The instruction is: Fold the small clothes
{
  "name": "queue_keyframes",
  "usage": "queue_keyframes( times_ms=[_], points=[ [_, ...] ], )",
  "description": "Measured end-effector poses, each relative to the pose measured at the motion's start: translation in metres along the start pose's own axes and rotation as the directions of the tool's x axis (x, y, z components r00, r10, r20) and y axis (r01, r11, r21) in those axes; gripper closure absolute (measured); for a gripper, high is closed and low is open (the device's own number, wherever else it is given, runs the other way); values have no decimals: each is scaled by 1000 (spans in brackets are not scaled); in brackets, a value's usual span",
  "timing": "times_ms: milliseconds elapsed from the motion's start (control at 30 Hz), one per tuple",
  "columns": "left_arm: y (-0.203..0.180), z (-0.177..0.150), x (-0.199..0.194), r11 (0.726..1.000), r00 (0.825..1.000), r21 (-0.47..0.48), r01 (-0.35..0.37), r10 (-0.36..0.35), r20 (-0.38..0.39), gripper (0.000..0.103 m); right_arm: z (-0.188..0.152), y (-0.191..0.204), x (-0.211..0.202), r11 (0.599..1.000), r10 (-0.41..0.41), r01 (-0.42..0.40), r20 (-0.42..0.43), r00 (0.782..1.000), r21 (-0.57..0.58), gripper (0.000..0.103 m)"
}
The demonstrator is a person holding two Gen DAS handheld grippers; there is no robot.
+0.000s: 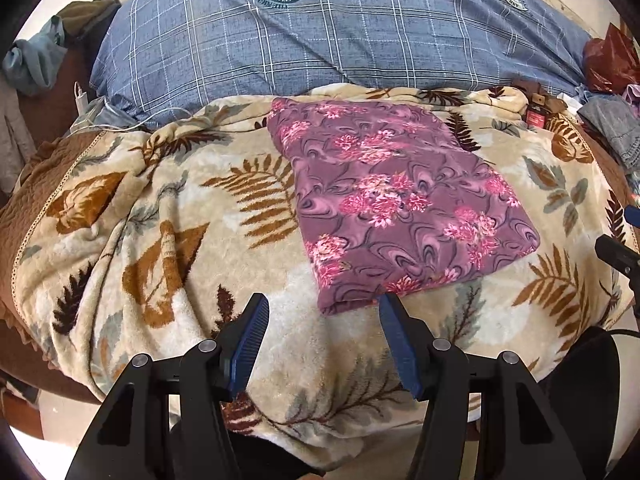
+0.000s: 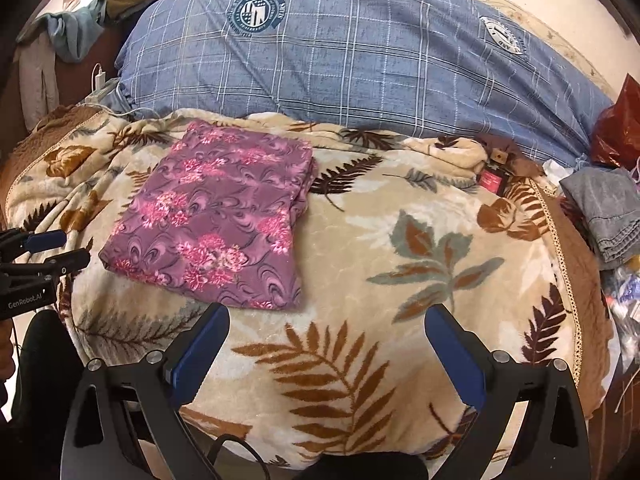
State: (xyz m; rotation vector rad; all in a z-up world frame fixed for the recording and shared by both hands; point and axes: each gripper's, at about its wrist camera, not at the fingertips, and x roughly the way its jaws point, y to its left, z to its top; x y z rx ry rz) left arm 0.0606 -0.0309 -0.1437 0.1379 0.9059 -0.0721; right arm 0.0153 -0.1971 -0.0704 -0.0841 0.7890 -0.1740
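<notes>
A purple garment with pink flowers [image 1: 400,200] lies folded into a flat rectangle on the beige leaf-print blanket [image 1: 180,220]. It also shows in the right wrist view [image 2: 216,216], left of centre. My left gripper [image 1: 324,304] is open and empty, just in front of the garment's near edge, its right fingertip [image 1: 390,304] at the edge. My right gripper [image 2: 326,316] is open and empty over the blanket [image 2: 400,260], right of the garment's near corner. The left gripper also shows at the left edge of the right wrist view [image 2: 52,248].
A large blue checked pillow [image 1: 340,40] lies behind the blanket. Folded denim [image 2: 604,208] and a red bag [image 2: 620,128] sit at the right. A small red box [image 2: 492,180] lies near the pillow. Clothes [image 2: 80,28] and a white charger [image 2: 99,78] are at the far left.
</notes>
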Motion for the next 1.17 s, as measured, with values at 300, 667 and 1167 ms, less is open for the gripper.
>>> queue_keyframes(
  times_ms=[300,667,1167],
  points=[
    [1,1,0,999,999,-8,34,-34,-16,45,-5,-12,1,998,21,-20,-17,1000,64,3],
    [-4,14,-3,997,997,-12,71,-71,-5,45,-4,-12,3,998,21,-20,-21,1000,59,3],
    [-10,34,-17,1000,999,2,29,-29,45,45,3,-20,8,998,-12,14,-35,999,56,4]
  ],
)
